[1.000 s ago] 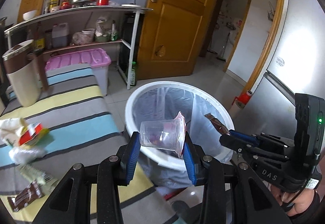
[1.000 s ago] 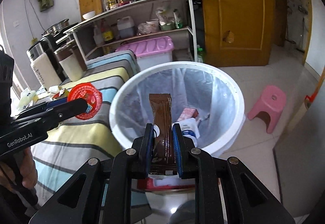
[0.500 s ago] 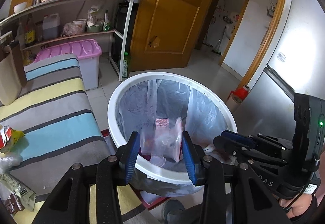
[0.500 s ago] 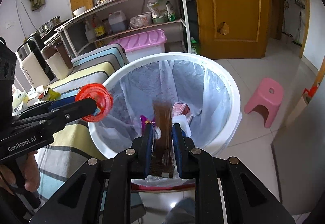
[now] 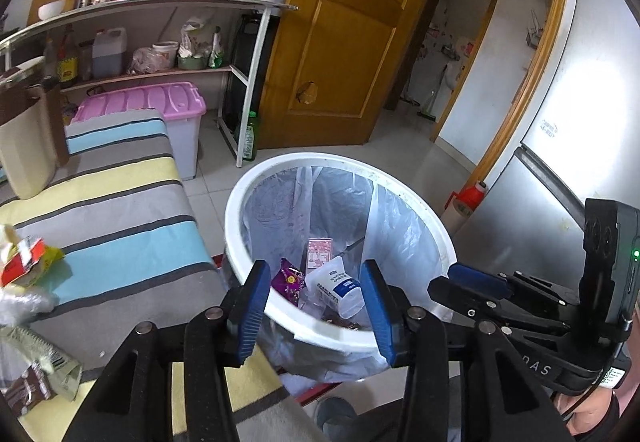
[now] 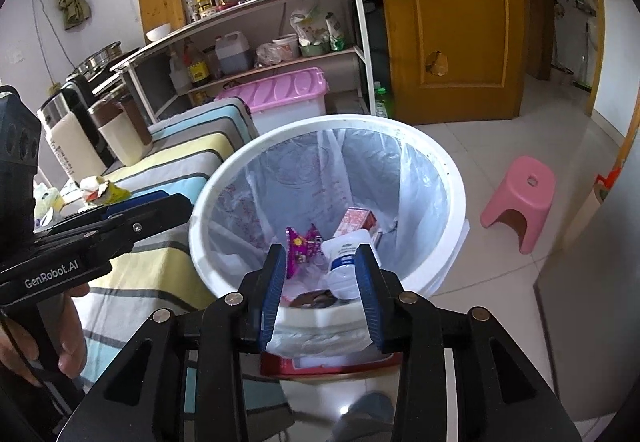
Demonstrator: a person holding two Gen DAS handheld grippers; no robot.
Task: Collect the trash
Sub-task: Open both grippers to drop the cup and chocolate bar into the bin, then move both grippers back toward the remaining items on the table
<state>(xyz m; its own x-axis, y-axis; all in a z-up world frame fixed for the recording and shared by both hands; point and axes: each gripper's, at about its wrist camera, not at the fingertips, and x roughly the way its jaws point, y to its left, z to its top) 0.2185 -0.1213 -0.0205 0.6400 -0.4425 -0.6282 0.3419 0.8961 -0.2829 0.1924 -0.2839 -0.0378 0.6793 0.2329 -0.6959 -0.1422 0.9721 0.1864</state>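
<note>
Tongs on my left gripper (image 5: 316, 306) and right gripper (image 6: 320, 286) both gape wide, empty, above the near rim of the lined white bin (image 6: 452, 169), wrappers (image 6: 302, 244) inside.

A striped cloth (image 5: 120, 209) covers the worktop. Crumpled wrappers (image 5: 28, 262) lie at its left edge, with more packets (image 5: 36, 374) nearer. A beige canister (image 5: 24, 145) stands at the far left. On the tiled floor (image 6: 540, 282) stand a white bin (image 6: 452, 201), a pink stool (image 6: 520, 197) and a pink-lidded box (image 6: 280, 97).
</note>
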